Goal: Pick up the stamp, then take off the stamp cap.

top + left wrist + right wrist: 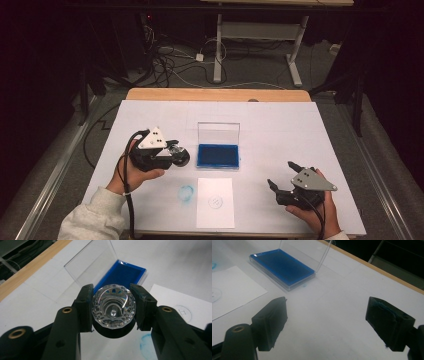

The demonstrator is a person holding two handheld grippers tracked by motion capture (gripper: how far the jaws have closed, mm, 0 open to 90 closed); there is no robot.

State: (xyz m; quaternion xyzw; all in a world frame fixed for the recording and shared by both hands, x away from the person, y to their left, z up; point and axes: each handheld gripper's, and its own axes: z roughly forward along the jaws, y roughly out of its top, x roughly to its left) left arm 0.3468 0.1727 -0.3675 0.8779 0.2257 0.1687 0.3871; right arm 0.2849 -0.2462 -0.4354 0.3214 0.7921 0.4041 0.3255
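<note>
A stamp with a clear faceted knob (113, 306) and a black round base is clamped between the pads of my left gripper (112, 288). In the high view that gripper (176, 152) is held above the table, left of the ink pad, with the stamp (178, 155) at its tip. The blue ink pad (218, 155) lies in a clear case with its lid (218, 132) standing open. My right gripper (281, 173) rests at the front right, jaws wide apart and open with nothing between them (327, 305).
A white sheet of paper (215, 202) with a faint round mark (215, 201) lies near the front edge, below the ink pad. A blue smudge (186, 193) stains the table surface left of it. The table's wooden back edge (215, 94) runs beyond the white cover.
</note>
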